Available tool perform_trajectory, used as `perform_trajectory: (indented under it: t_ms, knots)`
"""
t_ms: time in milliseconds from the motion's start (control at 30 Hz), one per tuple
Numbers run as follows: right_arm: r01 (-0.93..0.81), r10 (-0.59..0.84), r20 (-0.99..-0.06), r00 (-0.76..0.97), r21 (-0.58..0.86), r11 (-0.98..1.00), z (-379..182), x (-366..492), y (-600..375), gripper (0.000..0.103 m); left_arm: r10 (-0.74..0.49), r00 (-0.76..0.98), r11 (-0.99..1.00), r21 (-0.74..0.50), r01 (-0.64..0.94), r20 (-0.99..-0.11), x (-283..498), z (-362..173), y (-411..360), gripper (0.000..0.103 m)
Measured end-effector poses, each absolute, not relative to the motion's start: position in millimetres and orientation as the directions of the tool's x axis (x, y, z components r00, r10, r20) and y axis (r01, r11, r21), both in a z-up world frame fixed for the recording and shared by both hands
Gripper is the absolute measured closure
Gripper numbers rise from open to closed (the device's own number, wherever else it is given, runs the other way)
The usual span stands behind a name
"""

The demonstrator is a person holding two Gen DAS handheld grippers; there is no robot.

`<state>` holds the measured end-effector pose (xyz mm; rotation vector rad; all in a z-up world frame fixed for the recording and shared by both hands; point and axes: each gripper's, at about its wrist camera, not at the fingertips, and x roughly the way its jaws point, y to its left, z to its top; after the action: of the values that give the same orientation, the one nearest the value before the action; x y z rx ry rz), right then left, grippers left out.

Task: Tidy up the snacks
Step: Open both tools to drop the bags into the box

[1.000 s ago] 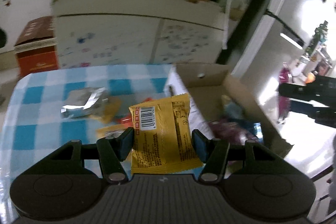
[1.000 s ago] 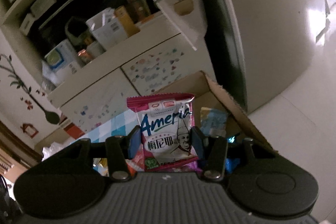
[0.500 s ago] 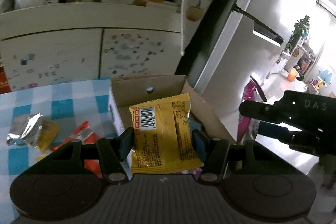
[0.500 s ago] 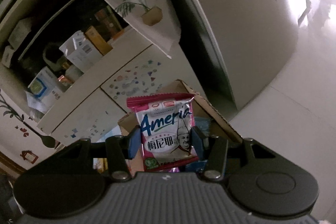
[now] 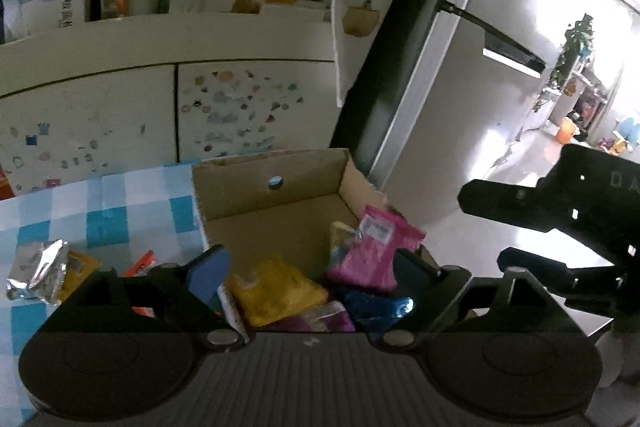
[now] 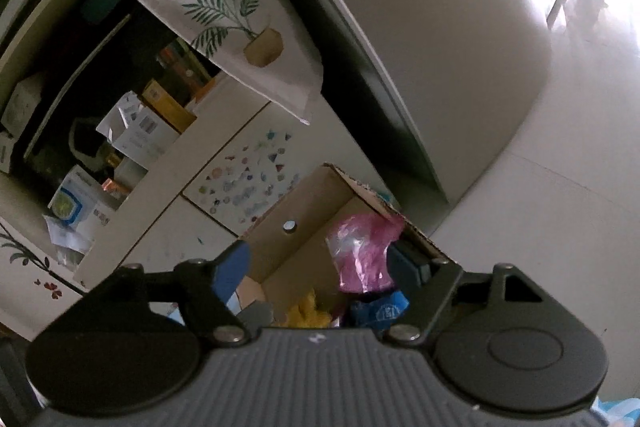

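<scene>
An open cardboard box sits at the right end of the blue checked table. Inside it lie a yellow snack pack, a pink snack pack and a blue wrapper. My left gripper is open and empty just above the box. My right gripper is open and empty over the same box, with the pink pack, the yellow pack and the blue wrapper below it. The right gripper also shows in the left wrist view.
On the table left of the box lie a silver foil pack, a yellow pack and a red-orange wrapper. A white cabinet with cluttered shelves stands behind. A fridge and shiny floor are to the right.
Both grippers have opened. The yellow pack has dropped from the left gripper and the pink pack from the right gripper into the box. The left gripper has moved closer over the box.
</scene>
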<state>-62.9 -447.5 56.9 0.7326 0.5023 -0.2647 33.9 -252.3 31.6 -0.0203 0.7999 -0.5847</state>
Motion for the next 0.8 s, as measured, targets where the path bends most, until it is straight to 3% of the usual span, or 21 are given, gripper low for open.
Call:
perform_trajectory:
  t_ms: [800]
  knots:
    - [0.315,0.022,-0.521,0.853,0.548,0.775,59.3,-45.9,-419.8,0.026,-0.386,0.613,0.908,-0.167,0.384,-0.689,56.2,34.2,-167.6,0.007]
